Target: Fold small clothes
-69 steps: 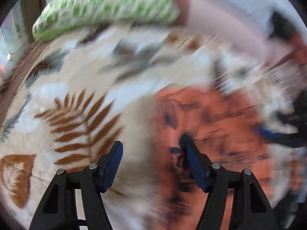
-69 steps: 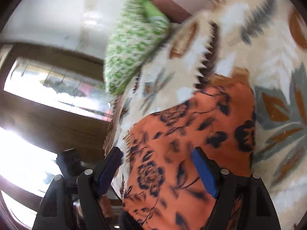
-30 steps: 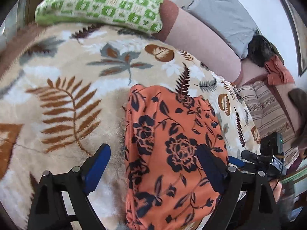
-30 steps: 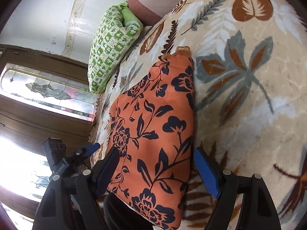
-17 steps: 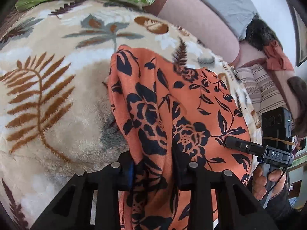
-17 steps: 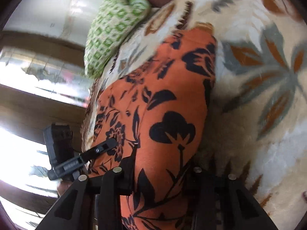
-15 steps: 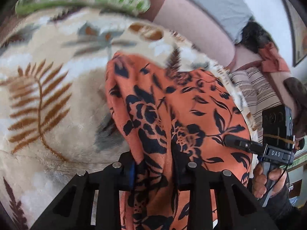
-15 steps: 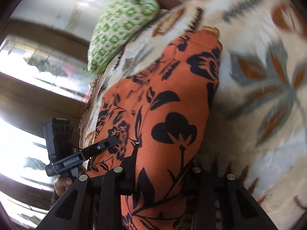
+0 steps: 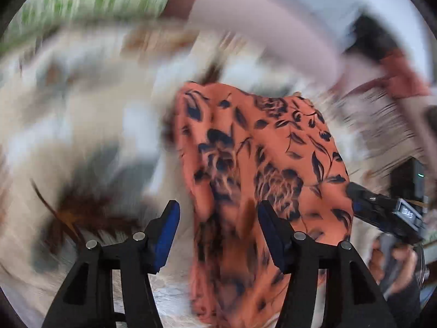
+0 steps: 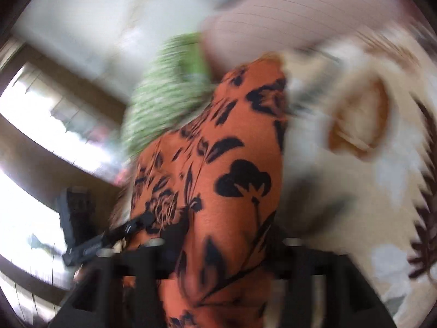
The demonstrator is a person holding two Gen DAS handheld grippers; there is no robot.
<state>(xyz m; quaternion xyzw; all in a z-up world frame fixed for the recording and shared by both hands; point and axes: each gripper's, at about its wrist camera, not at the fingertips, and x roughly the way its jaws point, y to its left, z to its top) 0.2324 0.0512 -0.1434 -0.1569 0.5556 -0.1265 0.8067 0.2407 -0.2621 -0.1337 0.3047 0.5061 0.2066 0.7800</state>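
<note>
Across the bed, a plush blanket (image 9: 90, 136) is spreading out, cream pile printed with brown and grey leaves, soft and deep enough to grip fabric. At twelve o'clock in the left view a pink bolster (image 9: 262, 27) is lying long and rounded, with a green patterned pillow (image 9: 90, 2) at eleven. On the blanket, the cloth (image 9: 262, 164), thin orange weave with dark flowers, is lying doubled in a long narrow band running from six toward one o'clock. The left gripper (image 9: 217, 218) is opening over its near end, blue pads standing apart and clear of the fabric. The right gripper (image 10: 218, 248) is opening too, at the band's other near corner; the fabric is lying between its jaws, though blur is hiding whether the pads are pressing it. At four o'clock a hand (image 9: 393, 262) is holding that tool. Judging from this, the slippery layers may be sliding apart, or a pad may be dragging the upper layer askew.
</note>
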